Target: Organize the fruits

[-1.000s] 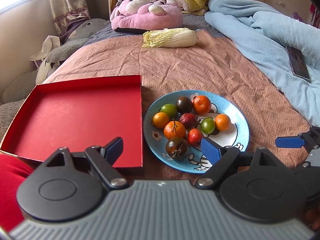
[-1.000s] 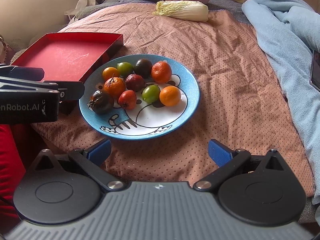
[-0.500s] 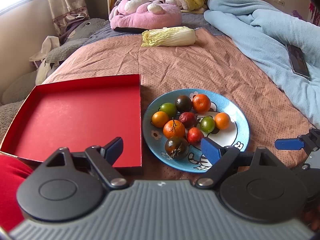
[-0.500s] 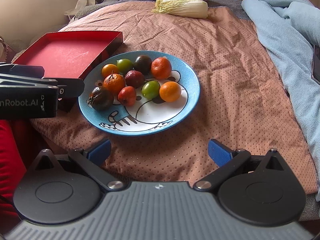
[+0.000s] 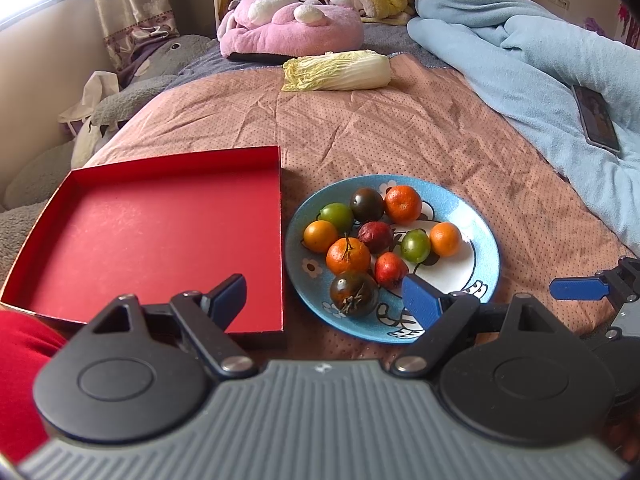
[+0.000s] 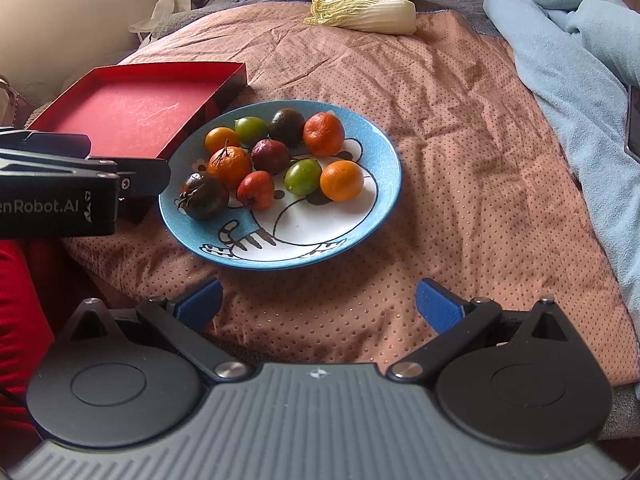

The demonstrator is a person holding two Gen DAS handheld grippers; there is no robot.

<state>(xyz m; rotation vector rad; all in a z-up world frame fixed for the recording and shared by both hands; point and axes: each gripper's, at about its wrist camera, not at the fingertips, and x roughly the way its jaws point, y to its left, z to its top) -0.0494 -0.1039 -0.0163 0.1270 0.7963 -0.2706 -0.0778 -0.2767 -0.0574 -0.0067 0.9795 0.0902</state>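
Note:
A blue plate (image 5: 486, 248) (image 6: 384, 184) on the bed holds several small fruits: orange tangerines (image 5: 348, 255) (image 6: 341, 180), green ones (image 5: 415, 245) (image 6: 303, 176), red ones (image 5: 391, 269) (image 6: 255, 195) and a dark tomato (image 5: 353, 293) (image 6: 205, 196). A red empty tray (image 5: 156, 236) (image 6: 128, 110) lies to the left of the plate. My left gripper (image 5: 324, 300) is open and empty, just short of the plate's near left rim. My right gripper (image 6: 318, 304) is open and empty, in front of the plate's near edge.
A napa cabbage (image 5: 338, 70) (image 6: 364, 12) lies at the far end of the brown dotted bedspread. A pink plush (image 5: 288, 32) is behind it. A light blue blanket (image 5: 540, 60) with a phone (image 5: 596, 120) on it fills the right side.
Both grippers have shifted slightly; the plate sits a little higher in the right wrist view. Both stay open and empty. Nothing on the plate has moved.

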